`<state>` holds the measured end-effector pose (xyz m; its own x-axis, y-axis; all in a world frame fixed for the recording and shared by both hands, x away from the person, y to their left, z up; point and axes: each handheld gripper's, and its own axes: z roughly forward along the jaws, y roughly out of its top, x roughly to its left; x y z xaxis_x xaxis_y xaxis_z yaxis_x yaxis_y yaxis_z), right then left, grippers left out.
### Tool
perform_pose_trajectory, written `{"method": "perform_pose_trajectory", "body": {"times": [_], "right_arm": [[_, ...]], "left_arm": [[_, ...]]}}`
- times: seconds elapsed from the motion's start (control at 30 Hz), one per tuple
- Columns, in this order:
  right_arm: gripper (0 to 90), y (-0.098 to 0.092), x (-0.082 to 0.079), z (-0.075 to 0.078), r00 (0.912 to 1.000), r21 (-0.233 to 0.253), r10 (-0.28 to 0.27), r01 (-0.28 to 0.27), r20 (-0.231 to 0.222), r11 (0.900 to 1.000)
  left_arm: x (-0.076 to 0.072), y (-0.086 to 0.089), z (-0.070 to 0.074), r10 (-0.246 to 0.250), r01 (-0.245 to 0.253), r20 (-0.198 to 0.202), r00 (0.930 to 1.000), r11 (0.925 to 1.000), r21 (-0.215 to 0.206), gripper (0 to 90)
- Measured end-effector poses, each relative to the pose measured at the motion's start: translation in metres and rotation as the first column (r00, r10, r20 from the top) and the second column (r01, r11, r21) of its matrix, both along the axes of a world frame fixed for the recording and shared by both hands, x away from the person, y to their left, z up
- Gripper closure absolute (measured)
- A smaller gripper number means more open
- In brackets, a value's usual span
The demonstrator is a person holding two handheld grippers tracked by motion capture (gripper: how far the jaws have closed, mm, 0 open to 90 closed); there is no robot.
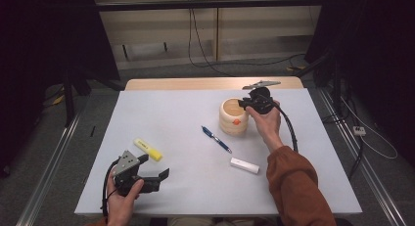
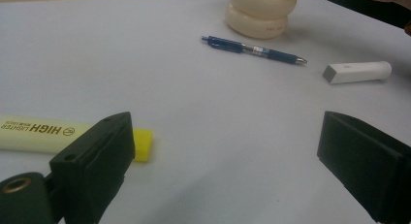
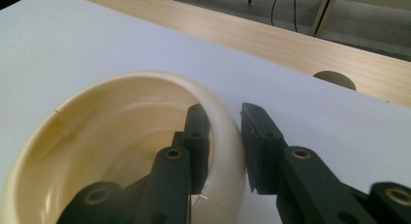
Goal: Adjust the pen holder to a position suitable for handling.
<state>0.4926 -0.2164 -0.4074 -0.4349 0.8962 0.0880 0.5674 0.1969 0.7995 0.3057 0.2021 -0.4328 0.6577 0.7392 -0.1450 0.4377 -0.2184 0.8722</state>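
My right claw straddles the cream cup's rim at the desk's two o'clock, one jaw inside, one outside, barely pinching. If I lift, it could slip or tip. My left claw hangs spread near the yellow highlighter.

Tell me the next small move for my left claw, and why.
Probably swing the open left claw left so it straddles the yellow highlighter, then close. The highlighter lies beside one jaw, not between them. The right claw already pinches the cream cup by its rim, so the cup seems held for loading.
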Motion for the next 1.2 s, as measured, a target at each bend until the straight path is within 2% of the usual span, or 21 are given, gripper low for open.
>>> {"method": "perform_pose_trajectory", "body": {"times": [0.2,0.37,0.5,0.6,0.7,0.8,0.87,0.97,1.0,1.03,1.17,1.2], "right_arm": [[70.1,-0.001,0.001,-0.002,0.9999,0.008,0.001,-0.001,-0.013,1.0],[72.1,-0.001,-0.001,-0.001,0.9998,-0.002,-0.011,0.011,-0.017,1.0],[73.0,-0.003,-0.002,-0.001,0.9989,0.012,-0.038,0.039,-0.028,0.999],[69.7,-0.003,-0.004,-0.001,0.9975,0.029,-0.057,0.058,-0.041,0.998],[68.5,-0.003,-0.005,-0.002,0.998,0.034,-0.05,0.052,-0.039,0.998],[60.5,-0.005,-0.004,-0.002,0.9998,0.055,-0.01,0.011,-0.02,0.998],[59.0,-0.005,-0.005,-0.002,0.9999,0.057,-0.002,0.002,-0.011,0.998],[49.1,-0.004,-0.007,0.001,0.9997,0.064,0.024,-0.024,0.01,0.998],[41.6,-0.004,-0.009,0.004,0.9987,0.063,0.046,-0.048,0.022,0.997],[41.6,-0.004,-0.009,0.004,0.9987,0.063,0.046,-0.048,0.022,0.997],[30.2,-0.005,-0.018,0.01,0.996,0.071,0.074,-0.078,0.049,0.994],[22.6,-0.007,-0.023,0.012,0.9951,0.067,0.079,-0.083,0.06,0.994]], "left_arm": [[0.0,0.0,0.0,0.0,0.0,-0.002,1.0,1.0,0.001,6.4],[0.0,0.0,0.0,0.002,-0.002,-0.002,1.0,1.0,0.002,6.4],[0.0,0.0,-0.001,0.001,-0.001,-0.005,1.0,1.0,0.003,6.4],[0.0,0.0,-0.001,0.003,-0.003,-0.005,1.0,1.0,-0.001,6.4],[0.0,0.0,-0.001,0.003,-0.003,-0.005,1.0,1.0,-0.003,6.4],[0.0,0.0,-0.001,0.0,0.0,-0.006,1.0,1.0,0.001,6.4],[0.0,0.0,-0.001,0.001,-0.001,-0.006,1.0,1.0,0.001,6.4],[0.0,0.001,-0.001,0.003,-0.003,-0.009,1.0,1.0,0.0,6.4],[0.0,0.001,-0.002,0.011,-0.011,-0.008,0.9999,0.9999,-0.011,6.4],[0.0,0.003,-0.002,0.009,-0.009,-0.009,0.9999,1.0,-0.003,6.4],[0.001,0.005,-0.003,0.016,-0.017,-0.017,0.9997,0.9998,-0.011,6.4],[0.001,0.005,-0.003,0.016,-0.016,-0.018,0.9997,0.9998,-0.012,6.4]]}}
